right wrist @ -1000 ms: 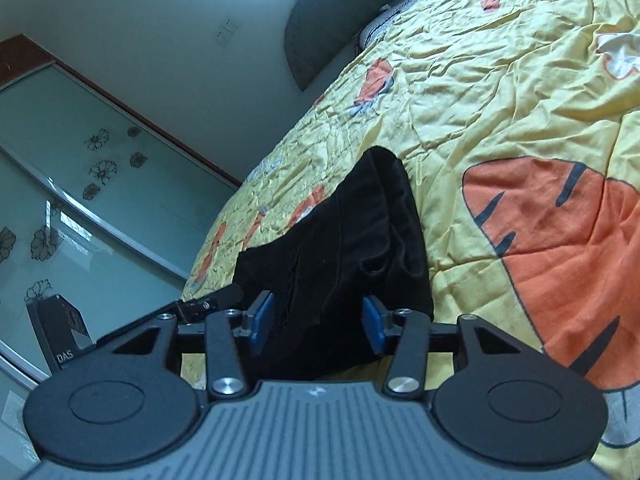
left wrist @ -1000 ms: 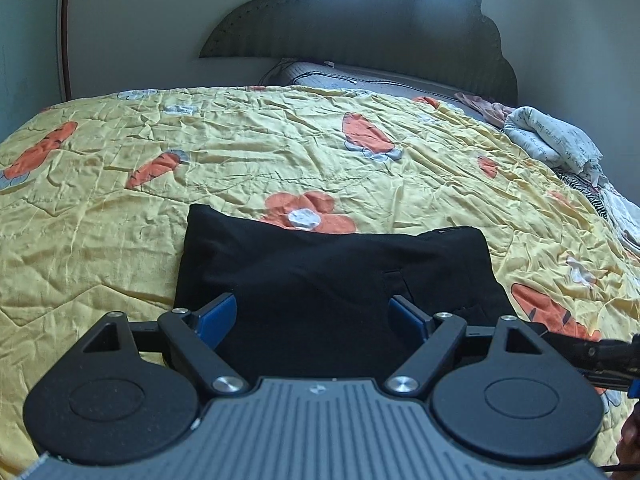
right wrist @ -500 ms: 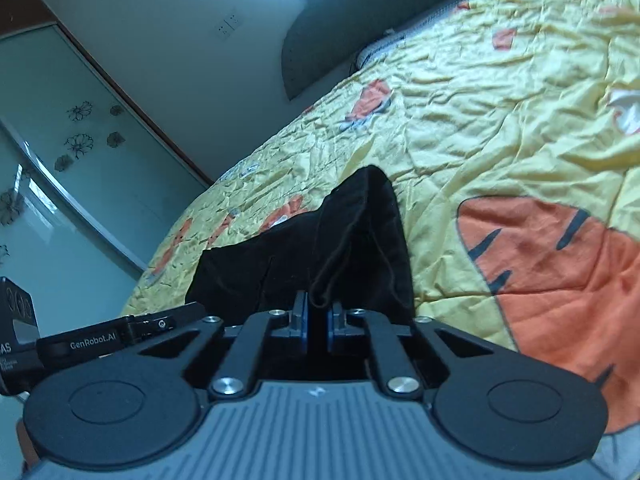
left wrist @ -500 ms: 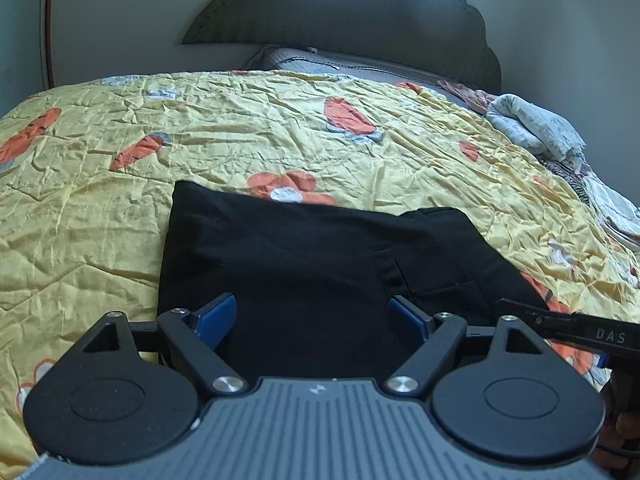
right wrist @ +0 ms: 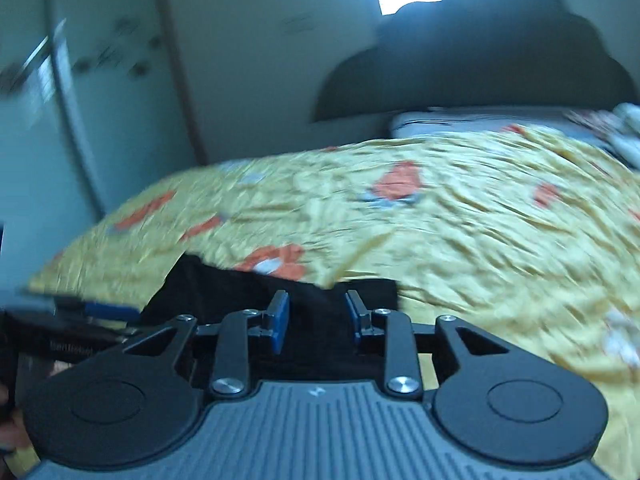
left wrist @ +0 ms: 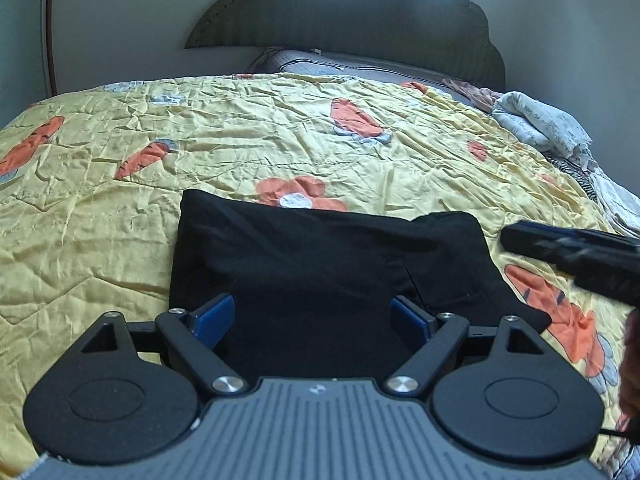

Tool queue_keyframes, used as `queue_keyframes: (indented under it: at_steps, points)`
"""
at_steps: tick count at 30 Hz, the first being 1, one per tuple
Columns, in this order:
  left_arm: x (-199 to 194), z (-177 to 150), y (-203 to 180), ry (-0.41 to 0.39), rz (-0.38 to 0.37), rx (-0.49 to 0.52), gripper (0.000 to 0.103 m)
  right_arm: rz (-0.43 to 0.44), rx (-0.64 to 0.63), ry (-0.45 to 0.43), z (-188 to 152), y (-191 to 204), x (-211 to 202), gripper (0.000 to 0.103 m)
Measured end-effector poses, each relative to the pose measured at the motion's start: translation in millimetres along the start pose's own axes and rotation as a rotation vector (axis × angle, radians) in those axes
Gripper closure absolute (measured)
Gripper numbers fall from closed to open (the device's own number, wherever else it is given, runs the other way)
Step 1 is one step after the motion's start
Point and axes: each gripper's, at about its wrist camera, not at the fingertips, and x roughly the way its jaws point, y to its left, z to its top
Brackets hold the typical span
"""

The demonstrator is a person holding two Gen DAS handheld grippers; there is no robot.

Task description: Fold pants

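Note:
Black pants (left wrist: 320, 256) lie folded in a rough rectangle on the yellow quilt (left wrist: 280, 136). My left gripper (left wrist: 312, 316) hangs over their near edge, jaws wide open, pads touching nothing. In the blurred right wrist view, my right gripper (right wrist: 316, 312) sits above the pants (right wrist: 224, 292) near their right end. Its jaws are opening, with the dark cloth seen behind the gap and no pad pressing on it. Its black body (left wrist: 580, 252) enters the left wrist view from the right, above the pants' right corner.
The quilt with orange carrots and flowers covers the bed. A dark scalloped headboard (left wrist: 360, 20) and a grey pillow (left wrist: 340, 64) stand at the far end. Crumpled white cloth (left wrist: 540, 124) lies at the right edge. A glass wardrobe door (right wrist: 60, 100) stands to the left.
The right gripper closed on the pants' right edge, then parted its jaws, rolled upright and rose away. The left gripper stayed open in place.

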Motion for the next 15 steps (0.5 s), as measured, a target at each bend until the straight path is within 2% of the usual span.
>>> queue_keyframes:
  at_steps: [3, 6, 8, 9, 12, 15]
  points:
    - [5, 1, 1, 0.014, 0.005, -0.026, 0.016, 0.011, -0.052, 0.102, 3, 6, 43, 0.073]
    - [6, -1, 0, 0.024, 0.007, -0.021, 0.016, -0.096, -0.034, 0.136, 1, -5, 69, 0.072]
    - [5, -2, -1, 0.02, 0.014, -0.01, 0.016, -0.072, 0.042, 0.095, 0, -9, 57, 0.071]
    - [4, -2, -1, 0.017, 0.015, -0.01, 0.016, -0.059, 0.041, 0.073, -1, -4, 48, 0.071]
    - [5, -2, -1, 0.024, 0.013, -0.015, 0.016, -0.046, -0.022, 0.038, -6, 17, 23, 0.07]
    - [4, -5, -3, 0.021, 0.019, -0.004, 0.016, -0.036, -0.066, 0.047, -14, 32, 10, 0.068]
